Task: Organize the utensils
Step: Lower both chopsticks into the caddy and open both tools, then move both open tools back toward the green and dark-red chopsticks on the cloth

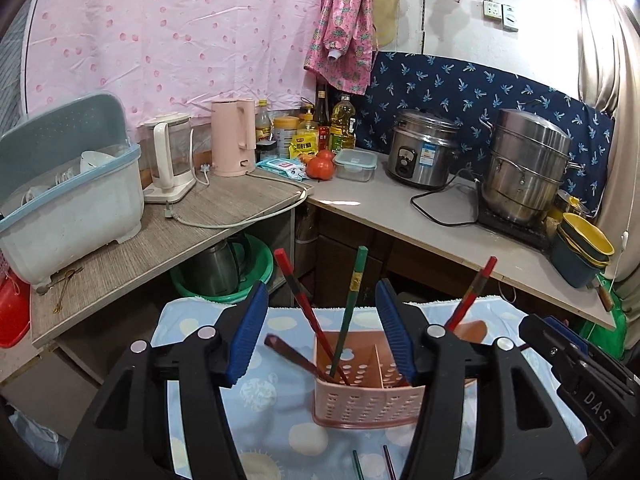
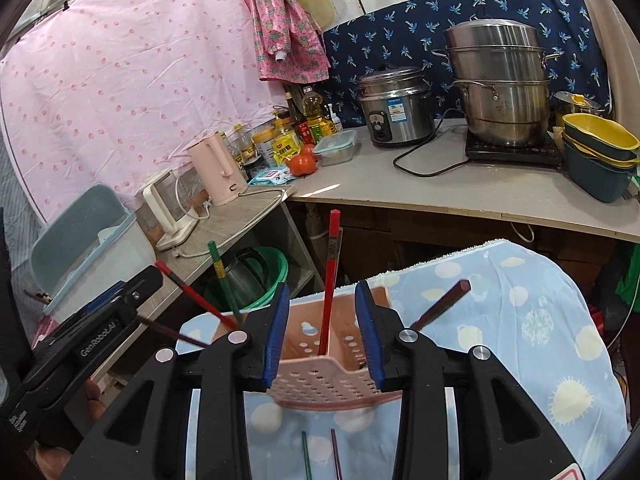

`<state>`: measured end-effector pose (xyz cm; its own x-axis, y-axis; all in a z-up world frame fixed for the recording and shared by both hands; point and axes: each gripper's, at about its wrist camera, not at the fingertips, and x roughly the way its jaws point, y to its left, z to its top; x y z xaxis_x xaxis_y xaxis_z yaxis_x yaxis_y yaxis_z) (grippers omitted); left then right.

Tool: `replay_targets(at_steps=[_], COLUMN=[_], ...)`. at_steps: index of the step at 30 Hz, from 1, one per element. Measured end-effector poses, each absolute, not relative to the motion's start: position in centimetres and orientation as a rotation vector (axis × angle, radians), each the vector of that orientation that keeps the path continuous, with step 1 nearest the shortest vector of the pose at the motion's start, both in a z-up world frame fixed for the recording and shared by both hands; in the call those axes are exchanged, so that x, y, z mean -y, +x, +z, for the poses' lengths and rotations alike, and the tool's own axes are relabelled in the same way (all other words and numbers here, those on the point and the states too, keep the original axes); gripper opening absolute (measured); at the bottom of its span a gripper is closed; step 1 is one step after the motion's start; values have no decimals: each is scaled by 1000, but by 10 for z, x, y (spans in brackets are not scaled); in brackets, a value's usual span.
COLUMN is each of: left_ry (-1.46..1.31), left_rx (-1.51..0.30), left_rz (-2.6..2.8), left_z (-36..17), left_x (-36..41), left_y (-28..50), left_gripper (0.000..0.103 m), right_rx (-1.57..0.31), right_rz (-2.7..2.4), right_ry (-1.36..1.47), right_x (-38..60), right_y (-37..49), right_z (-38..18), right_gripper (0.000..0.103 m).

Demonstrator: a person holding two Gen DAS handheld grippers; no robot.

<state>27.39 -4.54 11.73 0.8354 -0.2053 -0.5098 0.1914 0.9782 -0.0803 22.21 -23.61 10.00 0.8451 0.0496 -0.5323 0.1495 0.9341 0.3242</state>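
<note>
While pink and perforated, basket point(image 1: 370, 396) holds slanting chopsticks point(image 1: 347, 312) | at 12 o'clock of left tool point(image 1: 320, 336), jaws apart, empty | right tool point(image 2: 322, 334) likewise parted, empty

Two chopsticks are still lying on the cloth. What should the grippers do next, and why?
Probably lower the left gripper to the green chopstick on the cloth. Both grippers are open and empty, and the others already stand in the pink holder.
</note>
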Motion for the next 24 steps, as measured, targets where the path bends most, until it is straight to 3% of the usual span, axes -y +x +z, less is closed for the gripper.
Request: replay_targets(at_steps=[24], left_ry=[7], left_rx=[-633], left_rz=[-227], left_z=[88], left_x=[37], left_y=[185], left_gripper=[53], right_rx=[-639], right_rz=[-42], right_ry=[274], right_x=[208], right_y=[121], right_z=[75], right_gripper=[35])
